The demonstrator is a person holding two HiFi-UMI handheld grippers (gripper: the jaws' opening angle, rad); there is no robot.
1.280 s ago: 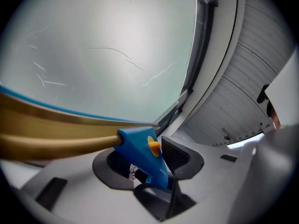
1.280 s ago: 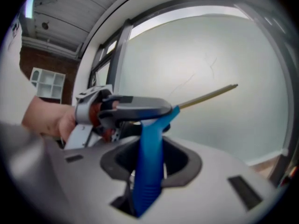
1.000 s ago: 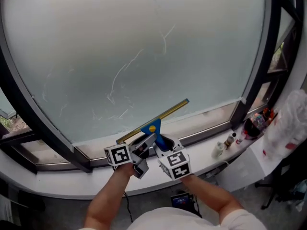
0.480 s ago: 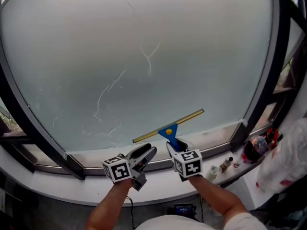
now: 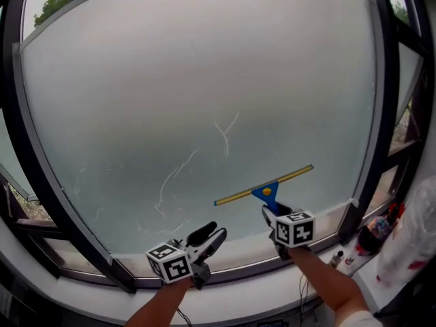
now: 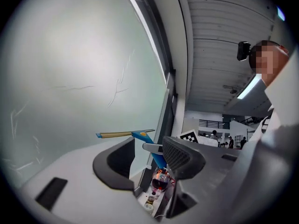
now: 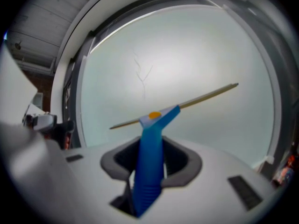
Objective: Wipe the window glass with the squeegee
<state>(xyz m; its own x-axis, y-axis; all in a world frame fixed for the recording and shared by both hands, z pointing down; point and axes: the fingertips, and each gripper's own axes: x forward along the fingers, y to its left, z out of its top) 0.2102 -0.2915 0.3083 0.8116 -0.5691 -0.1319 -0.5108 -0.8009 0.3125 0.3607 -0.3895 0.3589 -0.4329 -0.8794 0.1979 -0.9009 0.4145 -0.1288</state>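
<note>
At the lower right, small bottles (image 5: 372, 231) stand on the sill (image 5: 320, 247); their contents are too small to tell. The right gripper (image 7: 150, 167) is clamped on the blue handle of the squeegee (image 5: 264, 184). Its blade lies against the window glass (image 5: 204, 80) at centre right, with much free glass above. The left gripper (image 6: 148, 161) has its jaws apart and empty at lower centre.

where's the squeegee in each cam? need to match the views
Head view: squeegee lower right of centre, blade across the glass.
Left gripper view: squeegee just below centre, blade pointing left.
Right gripper view: squeegee at centre, handle clamped in the right gripper.
Shared landmark: the forked streak on the glass, above the blade in all three.
</note>
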